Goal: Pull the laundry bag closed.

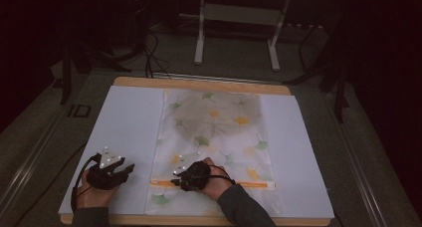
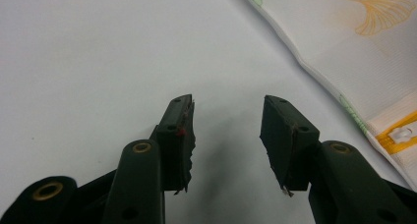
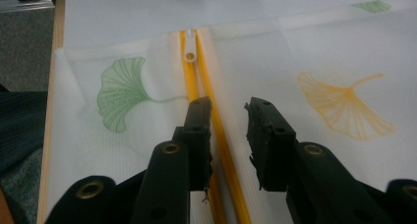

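White pouch [image 1: 214, 137], green and orange ginkgo leaves, orange zipper [image 3: 194, 81].

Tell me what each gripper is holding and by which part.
Nothing is held. The left gripper stands open over the bare white sheet. The right gripper is open over the mesh bag, its jaws beside the orange zipper, gripping nothing.

Black gripper [image 1: 127, 168] jaws, brass rivets, grey plates, dark sleeves [image 1: 244, 207]
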Tool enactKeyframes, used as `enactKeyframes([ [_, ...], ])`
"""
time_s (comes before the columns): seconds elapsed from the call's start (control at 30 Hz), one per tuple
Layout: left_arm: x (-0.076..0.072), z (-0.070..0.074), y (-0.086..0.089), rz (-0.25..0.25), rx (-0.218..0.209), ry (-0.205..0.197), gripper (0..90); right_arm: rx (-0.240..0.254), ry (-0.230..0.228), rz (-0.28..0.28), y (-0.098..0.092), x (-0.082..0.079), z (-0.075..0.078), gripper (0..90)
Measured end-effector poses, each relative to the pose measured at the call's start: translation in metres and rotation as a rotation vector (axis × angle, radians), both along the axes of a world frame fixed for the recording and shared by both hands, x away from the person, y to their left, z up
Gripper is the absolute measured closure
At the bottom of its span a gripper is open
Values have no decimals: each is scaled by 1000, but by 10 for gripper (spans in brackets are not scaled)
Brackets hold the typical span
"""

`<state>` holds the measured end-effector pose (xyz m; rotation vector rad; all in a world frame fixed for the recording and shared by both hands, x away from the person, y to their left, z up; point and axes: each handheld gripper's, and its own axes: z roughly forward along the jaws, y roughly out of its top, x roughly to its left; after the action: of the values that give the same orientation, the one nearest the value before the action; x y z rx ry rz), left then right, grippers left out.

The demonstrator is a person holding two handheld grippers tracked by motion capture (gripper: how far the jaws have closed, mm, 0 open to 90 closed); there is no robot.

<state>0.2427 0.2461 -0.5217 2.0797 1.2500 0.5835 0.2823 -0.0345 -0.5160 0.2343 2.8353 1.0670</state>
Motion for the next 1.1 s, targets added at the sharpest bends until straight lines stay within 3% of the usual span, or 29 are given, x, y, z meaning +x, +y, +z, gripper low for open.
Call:
enactKeyframes([
  [1.1, -1, 0, -1, -17, 1, 4, 554, -14, 16, 87, 53, -2, -6, 748],
])
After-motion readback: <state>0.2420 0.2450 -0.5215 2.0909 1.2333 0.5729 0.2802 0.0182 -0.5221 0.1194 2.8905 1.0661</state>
